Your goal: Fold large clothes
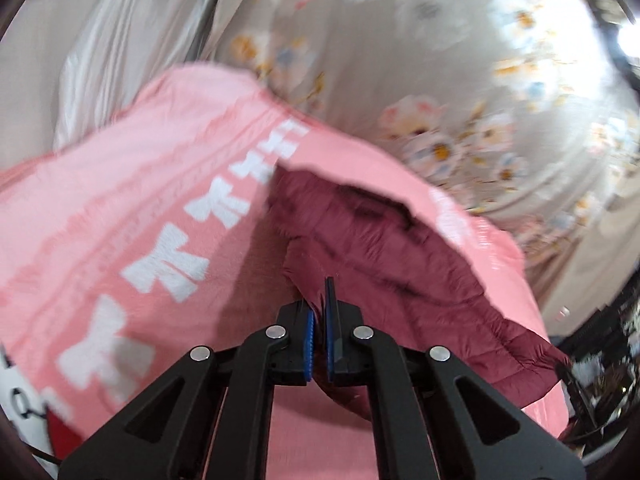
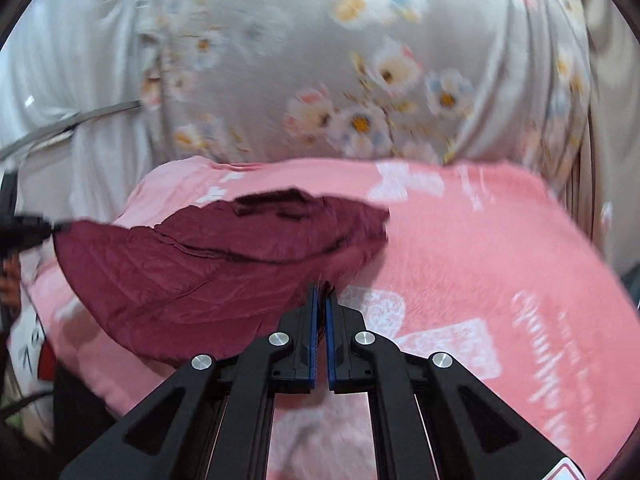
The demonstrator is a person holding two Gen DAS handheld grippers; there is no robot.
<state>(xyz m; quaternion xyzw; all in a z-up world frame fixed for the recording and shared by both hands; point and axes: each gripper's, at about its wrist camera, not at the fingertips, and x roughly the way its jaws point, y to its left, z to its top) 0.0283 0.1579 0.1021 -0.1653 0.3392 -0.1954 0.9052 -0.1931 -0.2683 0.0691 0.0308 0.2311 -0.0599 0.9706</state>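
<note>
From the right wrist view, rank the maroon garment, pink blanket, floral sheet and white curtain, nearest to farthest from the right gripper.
1. Maroon quilted garment: pinched in the right gripper, spreading left.
2. Pink fleece blanket with white print: under the garment, spreading right.
3. Grey floral sheet: beyond the blanket's far edge, centre.
4. White curtain-like fabric: far left; too close to the sheet to rank surely.

pink blanket with white bow prints, grey floral sheet behind, white fabric at left

White lettering on pink blanket too blurred to read.
</note>
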